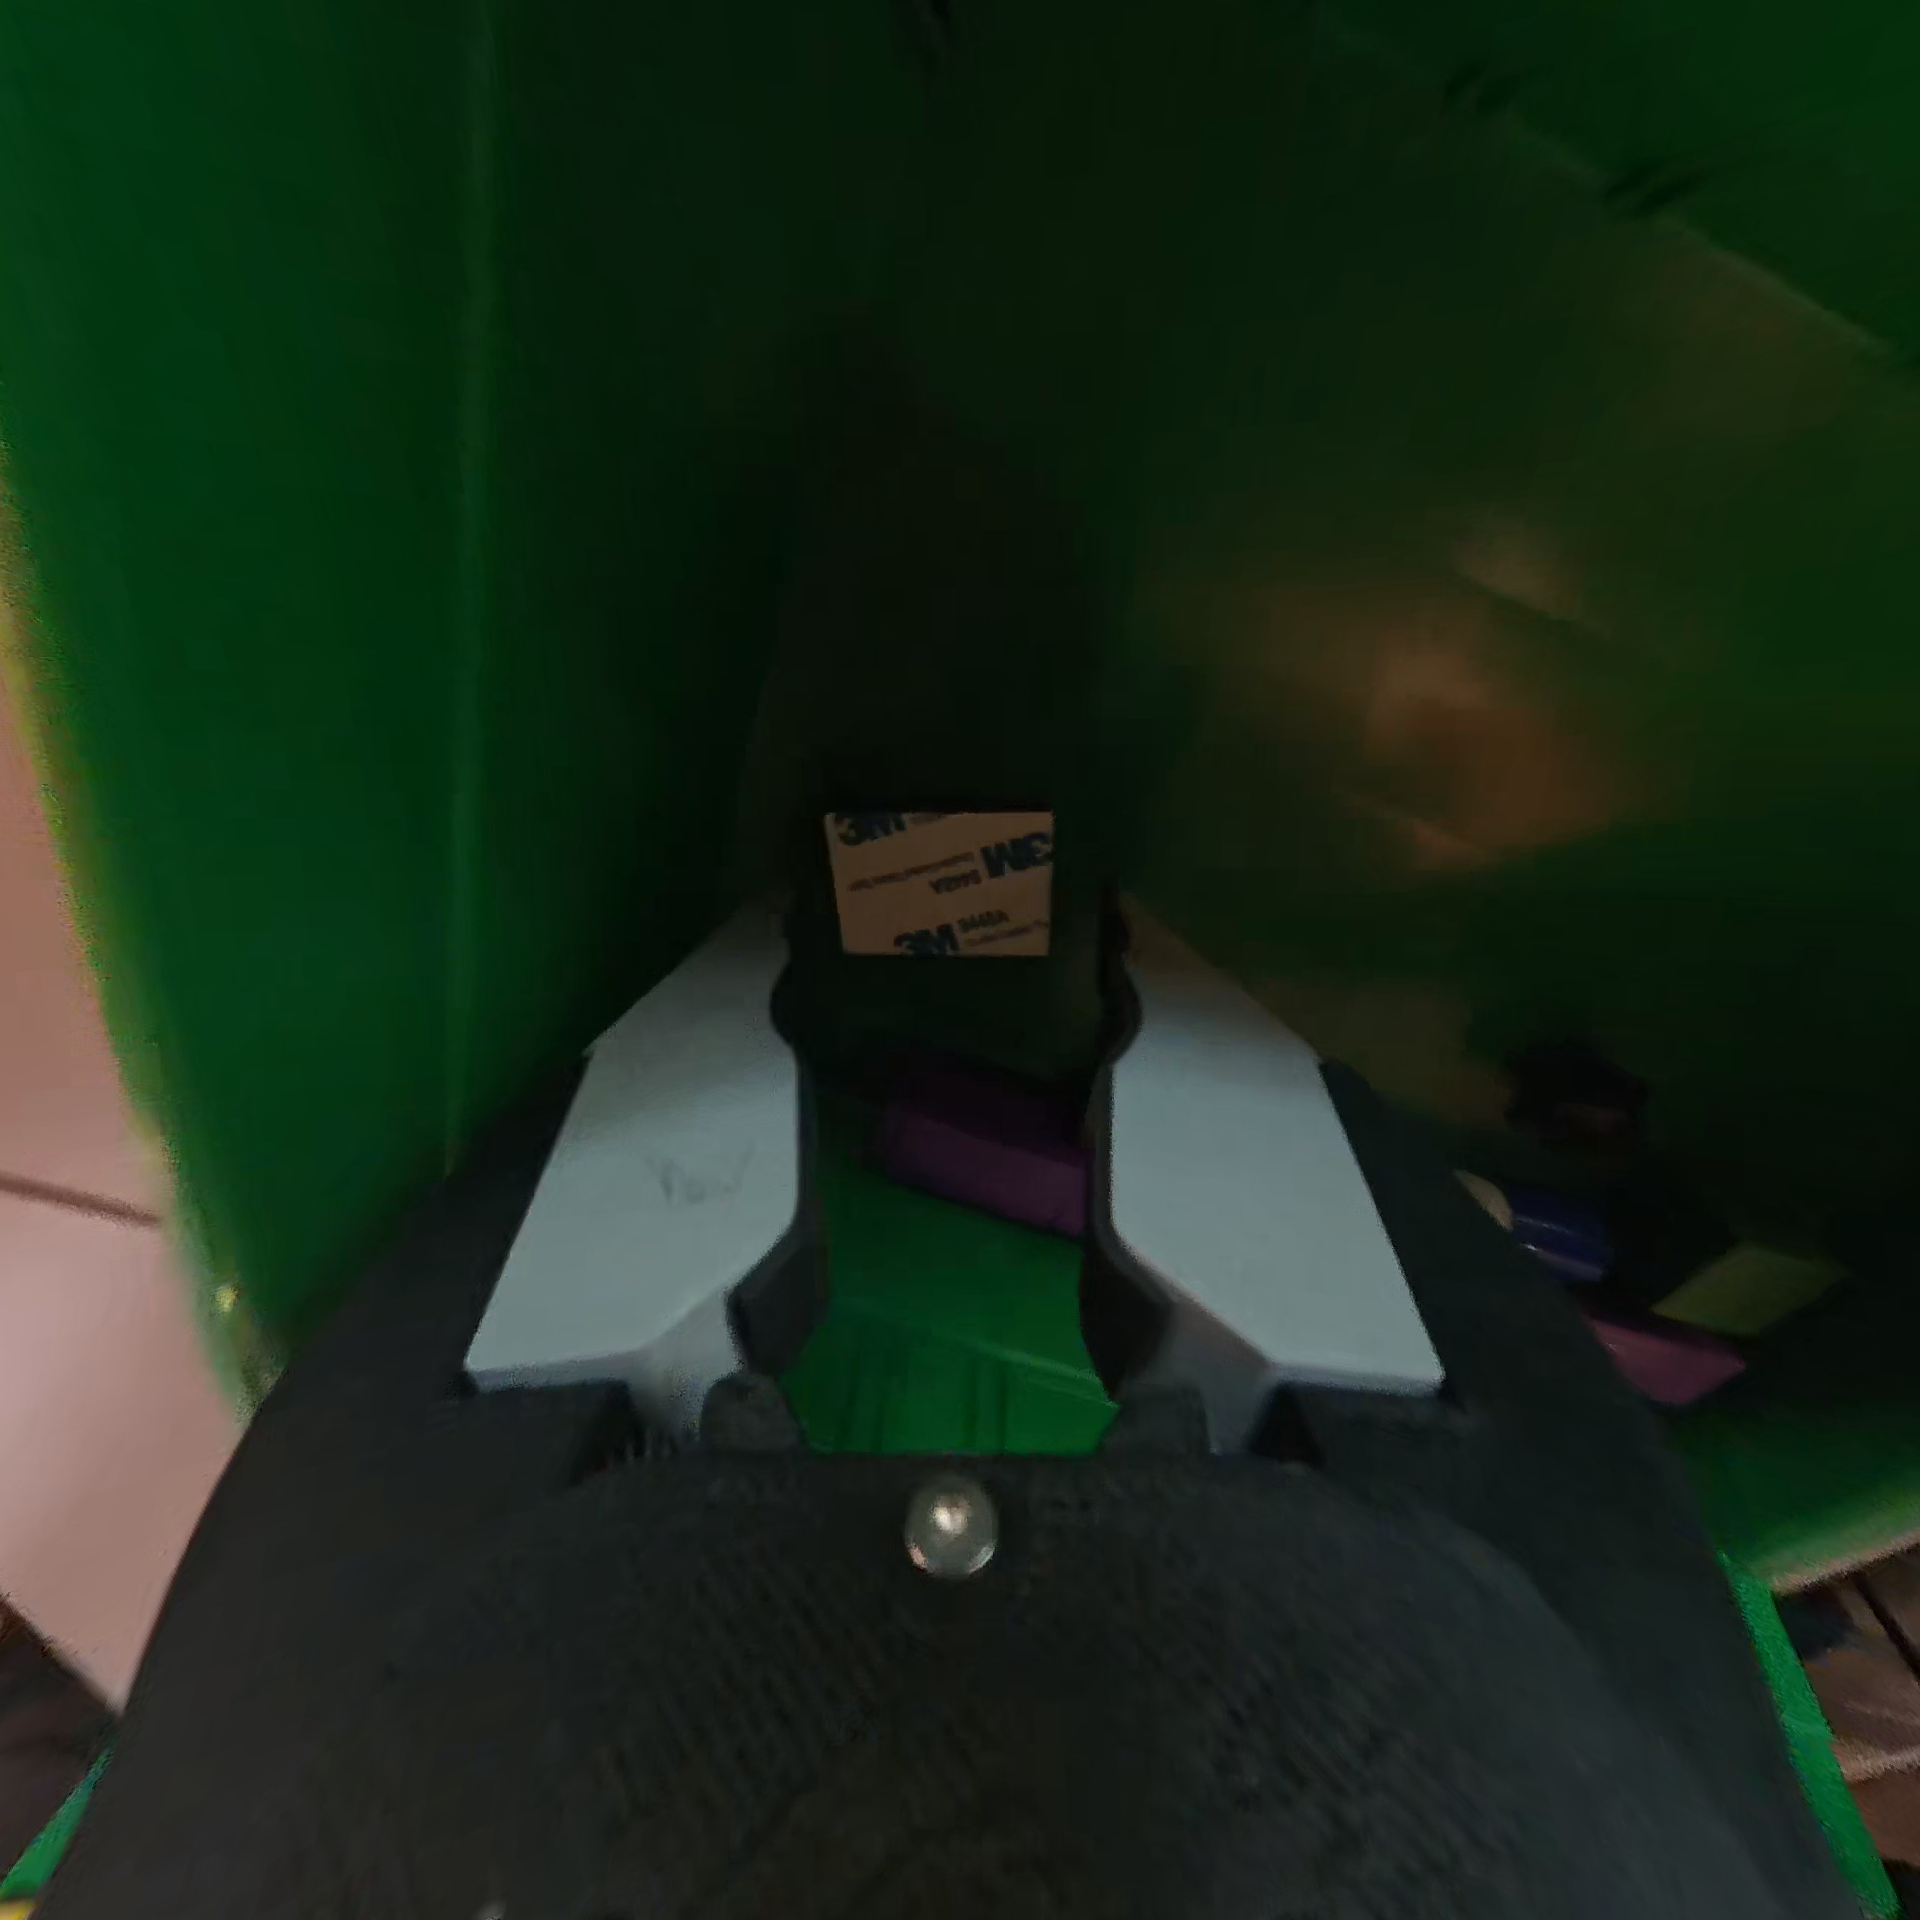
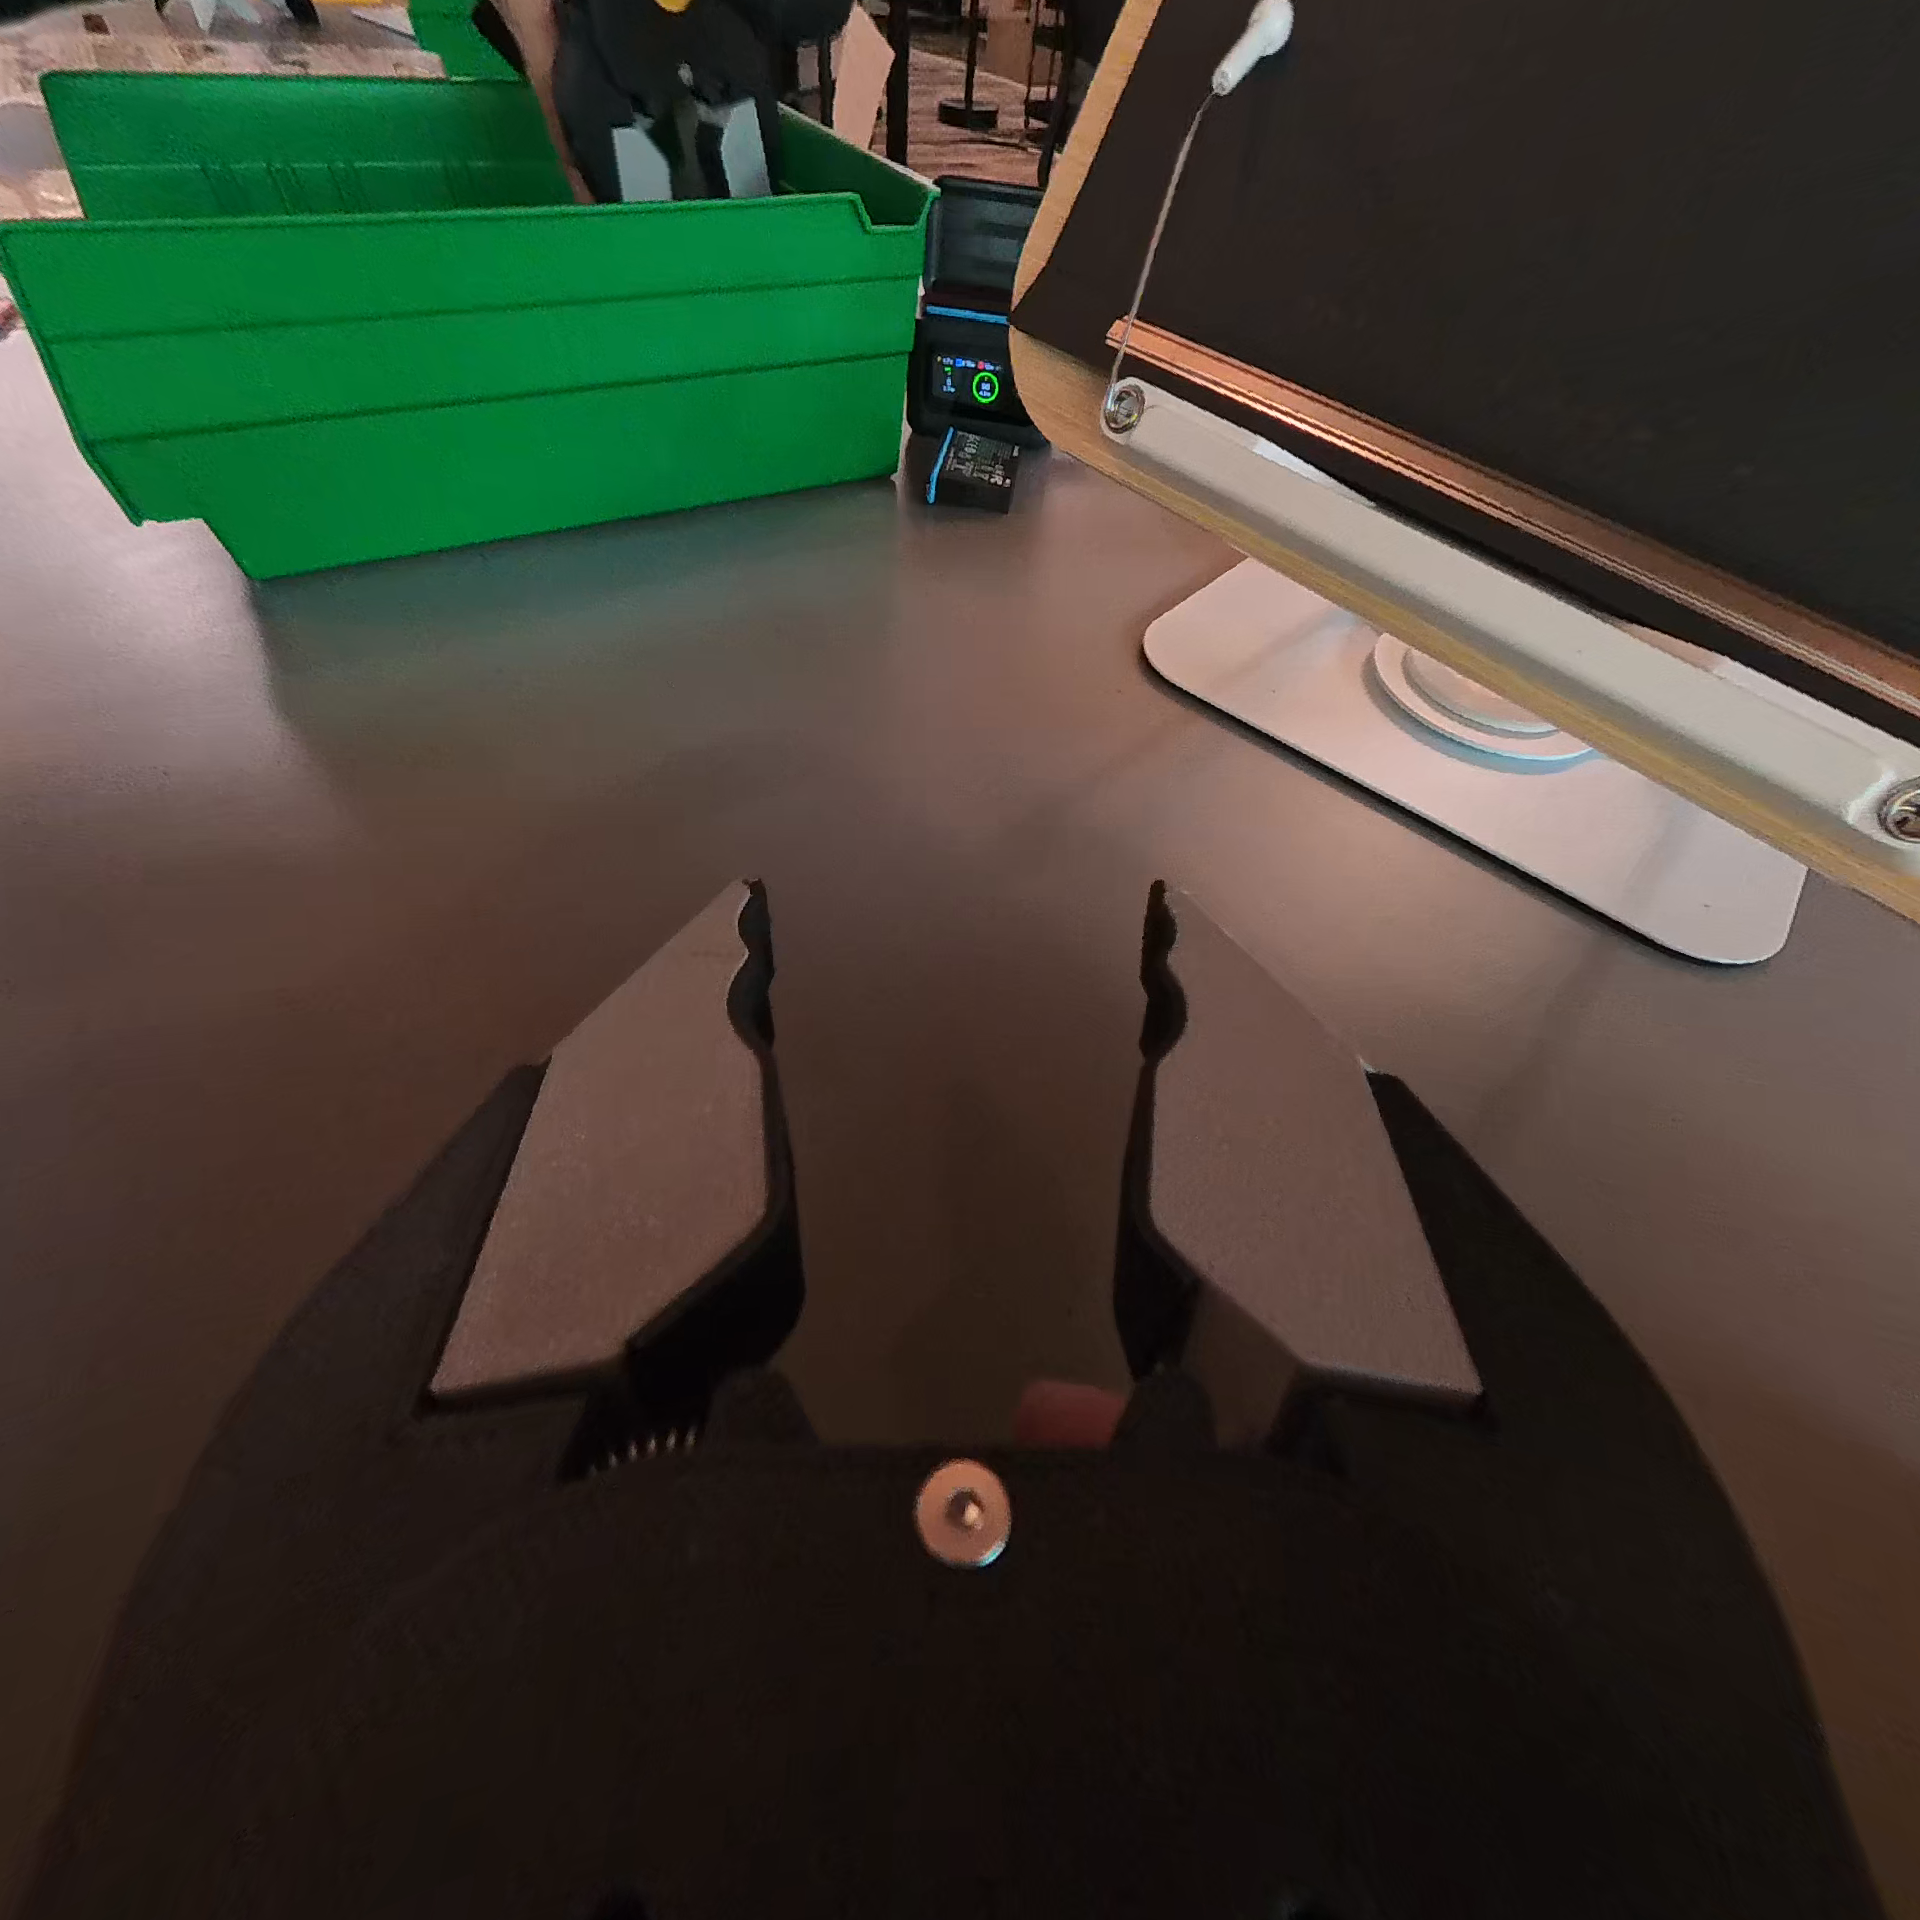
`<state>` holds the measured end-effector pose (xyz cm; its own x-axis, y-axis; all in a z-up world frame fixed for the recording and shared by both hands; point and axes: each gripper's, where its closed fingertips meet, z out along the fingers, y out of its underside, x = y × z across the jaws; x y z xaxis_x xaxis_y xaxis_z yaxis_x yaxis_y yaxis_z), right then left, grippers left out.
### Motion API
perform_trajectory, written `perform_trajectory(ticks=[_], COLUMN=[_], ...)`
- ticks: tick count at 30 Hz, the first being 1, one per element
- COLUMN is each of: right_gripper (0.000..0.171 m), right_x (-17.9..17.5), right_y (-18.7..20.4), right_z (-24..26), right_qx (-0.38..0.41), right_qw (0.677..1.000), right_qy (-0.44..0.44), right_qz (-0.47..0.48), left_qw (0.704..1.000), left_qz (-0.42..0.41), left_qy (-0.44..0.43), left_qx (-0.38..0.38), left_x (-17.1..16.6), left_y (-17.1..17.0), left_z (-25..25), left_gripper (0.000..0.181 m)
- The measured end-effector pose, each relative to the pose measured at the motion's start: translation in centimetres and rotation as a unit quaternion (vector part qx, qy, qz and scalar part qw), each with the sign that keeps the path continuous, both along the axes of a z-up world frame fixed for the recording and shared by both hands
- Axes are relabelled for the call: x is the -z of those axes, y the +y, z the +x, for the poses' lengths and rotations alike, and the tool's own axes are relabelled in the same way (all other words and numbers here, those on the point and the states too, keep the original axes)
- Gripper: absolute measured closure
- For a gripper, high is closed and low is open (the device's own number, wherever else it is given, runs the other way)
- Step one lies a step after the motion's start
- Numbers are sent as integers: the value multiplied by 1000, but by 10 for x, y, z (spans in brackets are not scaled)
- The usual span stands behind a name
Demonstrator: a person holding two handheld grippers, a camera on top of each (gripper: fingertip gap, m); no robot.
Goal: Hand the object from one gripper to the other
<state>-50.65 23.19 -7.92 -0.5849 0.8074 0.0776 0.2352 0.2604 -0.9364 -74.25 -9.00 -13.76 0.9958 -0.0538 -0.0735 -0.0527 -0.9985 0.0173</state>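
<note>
Left gripper [image 1: 940,935]: inside the green bin [image 2: 468,343], jaws closed on a black block [image 1: 940,977] bearing a tan sticker, above purple pieces [image 1: 977,1153].
Small device [image 2: 971,364]: lit screen, beside the bin.
Right gripper [image 2: 956,935]: over the grey desk [image 2: 623,727], jaws apart, holding nothing.

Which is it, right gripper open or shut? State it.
Open. In its own wrist view the right gripper holds its fingers well apart, with only bare grey table showing in the gap.

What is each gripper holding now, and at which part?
Left gripper holds a black block by its two sides, inside the green bin. Right gripper holds nothing.
</note>
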Motion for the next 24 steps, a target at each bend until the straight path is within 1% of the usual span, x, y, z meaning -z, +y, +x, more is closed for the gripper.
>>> perform_trajectory(ticks=[2, 4, 6, 9, 13, 16, 18, 20, 21, 22, 24], right_gripper=[102, 103, 103, 105, 106, 107, 107, 107, 108, 108, 107], right_x=[0, 1, 1, 2, 2, 0, -2, -4, -5, -5, -7], right_y=[-1, -2, -4, -6, -9, -8, -7, -7, -7, -8, -10], right_z=[0, 1, 2, 3, 4, 5, 5, 5, 5, 6, 6], right_qx=[0, -1, -4, -7, -12, -10, -8, -7, -8, -9, -13], right_qw=[1000, 1000, 1000, 999, 999, 1000, 1000, 1000, 1000, 999, 999], right_qy=[2, 4, 9, 13, 11, 6, 2, -2, -3, -3, -5], right_qz=[5, 12, 20, 33, 31, 12, -4, -19, -25, -30, -37], left_qw=[999, 999, 999, 1000, 999, 994, 985, 969, 957, 937, 886], left_qz=[-5, -17, -16, -3, 15, 25, 49, 92, 119, 152, 236], left_qy=[-31, -30, -25, -21, 39, 105, 162, 223, 263, 313, 398], left_qx=[-26, -33, -12, -23, 15, 34, 44, 44, 43, 42, 33], left_x=[1, 2, 2, 2, -2, -10, -28, -57, -76, -99, -148], left_y=[0, 1, 4, 6, 6, 2, 3, 10, 16, 24, 45], left_z=[2, 1, 2, 3, 3, 2, 2, 2, 2, 2, 13], left_gripper=[142, 142, 142, 142, 142, 142, 143, 143, 143, 143, 143])
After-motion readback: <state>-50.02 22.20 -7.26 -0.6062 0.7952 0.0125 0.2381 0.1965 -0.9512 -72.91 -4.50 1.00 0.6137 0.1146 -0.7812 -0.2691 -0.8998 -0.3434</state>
